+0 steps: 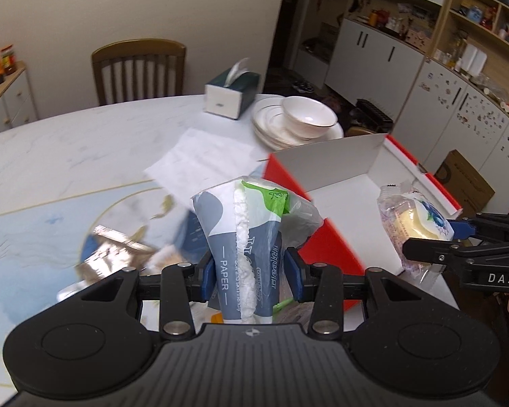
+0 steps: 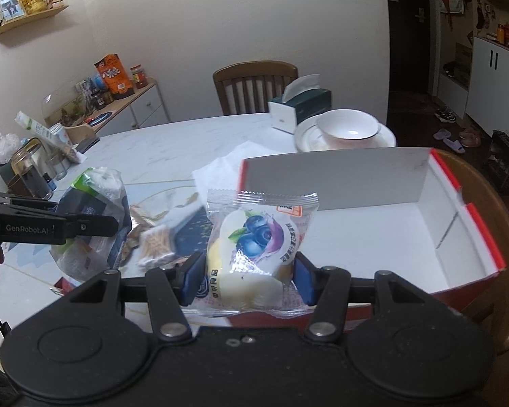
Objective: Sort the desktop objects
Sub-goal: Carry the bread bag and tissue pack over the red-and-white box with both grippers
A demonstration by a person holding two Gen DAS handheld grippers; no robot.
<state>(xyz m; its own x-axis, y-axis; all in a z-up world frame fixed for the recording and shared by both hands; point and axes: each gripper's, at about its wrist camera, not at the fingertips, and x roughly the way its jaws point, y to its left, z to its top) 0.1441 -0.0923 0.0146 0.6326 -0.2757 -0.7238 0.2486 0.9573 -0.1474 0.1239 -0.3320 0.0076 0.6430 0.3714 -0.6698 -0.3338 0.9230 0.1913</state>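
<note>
My left gripper (image 1: 251,271) is shut on a grey-and-white tissue paper pack (image 1: 247,234) with a green corner, held upright above the table. In the right wrist view, my right gripper (image 2: 247,279) is shut on a clear-wrapped blueberry bread packet (image 2: 258,244), held over the near edge of the red box (image 2: 471,234) with a white inside. The right gripper (image 1: 458,237) with its packet (image 1: 420,220) shows at the right of the left wrist view. The left gripper (image 2: 95,227) and its pack (image 2: 91,217) show at the left of the right wrist view.
Blurred small packets (image 2: 156,244) and a dark booklet lie on the marble table (image 1: 68,142). White paper sheet (image 1: 203,159), stacked plates with a bowl (image 1: 305,115), and a green tissue box (image 1: 230,91) stand further back. A wooden chair (image 1: 139,68) is behind; jars stand at the table's left end (image 2: 30,173).
</note>
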